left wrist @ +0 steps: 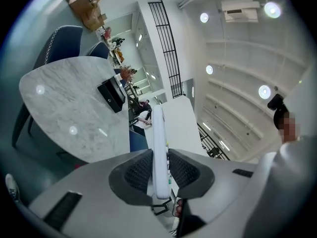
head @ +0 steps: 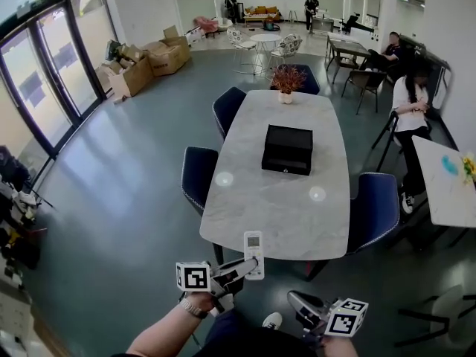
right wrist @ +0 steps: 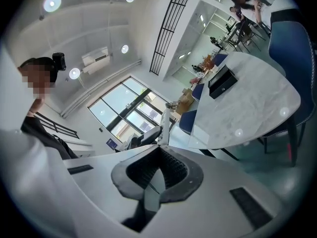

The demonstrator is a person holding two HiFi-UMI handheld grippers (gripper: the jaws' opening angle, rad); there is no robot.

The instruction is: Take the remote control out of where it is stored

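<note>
Here the remote control point(head: 253, 251) is slim and white, with a small screen at its far end. The left gripper point(left wrist: 159, 171) clamps it; the right gripper point(right wrist: 159, 153) is closed, empty.

Remote control point(head: 253, 254): white. Table point(head: 245, 214): pale grey marble veining. Box point(head: 288, 149): black. Chairs point(head: 375, 207): navy blue
</note>
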